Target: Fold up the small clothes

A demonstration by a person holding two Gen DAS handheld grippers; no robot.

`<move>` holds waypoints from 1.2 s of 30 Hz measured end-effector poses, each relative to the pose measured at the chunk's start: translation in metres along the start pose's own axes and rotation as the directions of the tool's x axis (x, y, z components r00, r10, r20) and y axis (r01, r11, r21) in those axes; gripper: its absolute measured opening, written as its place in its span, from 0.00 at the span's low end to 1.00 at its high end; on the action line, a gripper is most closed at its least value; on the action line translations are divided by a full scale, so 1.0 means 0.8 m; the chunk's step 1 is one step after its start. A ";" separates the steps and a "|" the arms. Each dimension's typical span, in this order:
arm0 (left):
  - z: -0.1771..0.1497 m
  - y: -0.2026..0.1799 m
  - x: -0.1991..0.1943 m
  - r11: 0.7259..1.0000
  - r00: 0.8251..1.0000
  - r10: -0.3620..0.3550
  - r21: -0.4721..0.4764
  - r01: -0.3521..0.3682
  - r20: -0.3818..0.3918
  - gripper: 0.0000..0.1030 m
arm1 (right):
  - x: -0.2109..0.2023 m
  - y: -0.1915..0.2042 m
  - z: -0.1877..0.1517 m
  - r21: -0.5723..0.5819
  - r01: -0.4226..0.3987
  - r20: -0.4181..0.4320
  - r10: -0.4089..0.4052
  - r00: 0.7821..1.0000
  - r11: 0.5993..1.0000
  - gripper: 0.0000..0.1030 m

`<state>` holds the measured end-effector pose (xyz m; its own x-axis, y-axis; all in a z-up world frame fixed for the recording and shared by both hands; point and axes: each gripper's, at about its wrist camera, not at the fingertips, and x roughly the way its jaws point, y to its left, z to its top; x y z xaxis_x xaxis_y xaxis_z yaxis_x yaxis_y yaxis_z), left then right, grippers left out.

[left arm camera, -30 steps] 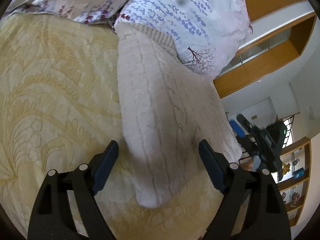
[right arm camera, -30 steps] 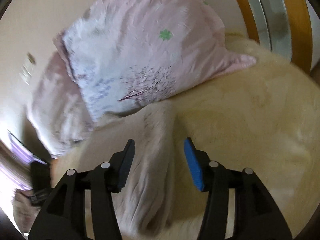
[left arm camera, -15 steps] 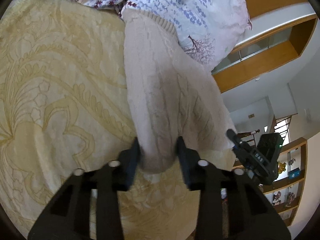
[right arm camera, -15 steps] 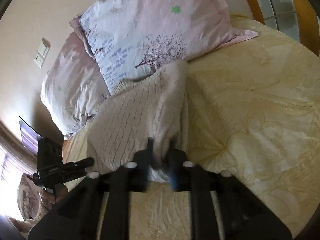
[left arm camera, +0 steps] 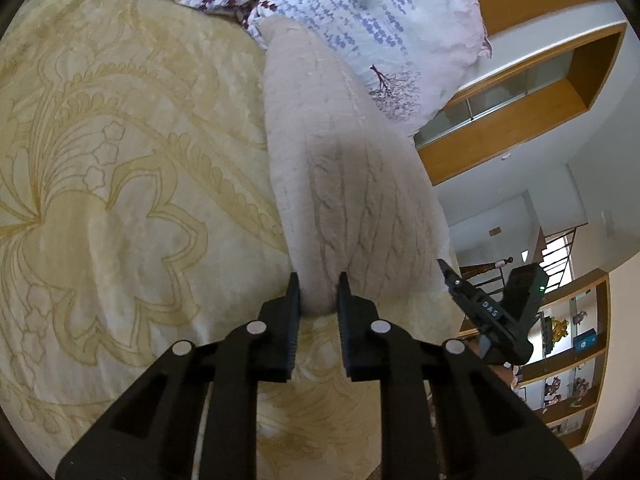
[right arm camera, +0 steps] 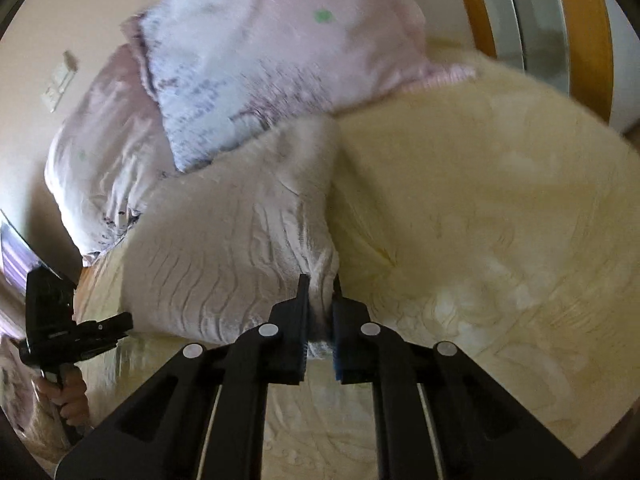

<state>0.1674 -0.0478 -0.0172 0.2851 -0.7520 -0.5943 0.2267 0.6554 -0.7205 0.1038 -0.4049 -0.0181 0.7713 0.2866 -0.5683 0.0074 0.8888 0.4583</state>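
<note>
A cream cable-knit sweater (left arm camera: 340, 180) lies on the yellow bedspread (left arm camera: 120, 200), its far end against the pillows. My left gripper (left arm camera: 318, 284) has the sweater's near corner bunched between its pads, and its jaws are closing tighter on the knit. In the right wrist view the same sweater (right arm camera: 232, 248) spreads to the left, and my right gripper (right arm camera: 320, 284) is shut on a pinched fold at its other near corner. Each view shows the other gripper at the side: the right one (left arm camera: 472, 300), and the left one (right arm camera: 80, 328) held by a hand (right arm camera: 68, 396).
Floral pillows (left arm camera: 380, 20) (right arm camera: 260, 60) lean at the head of the bed. A wooden headboard ledge (left arm camera: 520, 100) runs behind them. Shelves with small items (left arm camera: 572, 360) stand beyond the bed's edge. The patterned bedspread (right arm camera: 480, 220) stretches wide to the right of the sweater.
Both grippers went from wide open around the sweater's near edge to closed on it, after moving in and down onto the bed. The knit now bunches between each pair of pads.
</note>
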 end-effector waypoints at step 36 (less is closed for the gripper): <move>0.083 -0.037 0.055 0.974 0.977 0.207 0.085 -0.210 0.045 0.84 | 0.067 0.034 0.088 -0.111 0.227 0.040 -0.224 0.974 0.967 0.15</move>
<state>0.2349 -0.0956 0.0021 0.3676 -0.5959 -0.7140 0.2399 0.8025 -0.5463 0.1899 -0.3905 0.0122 0.7746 0.0655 -0.6291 0.1118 0.9648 0.2380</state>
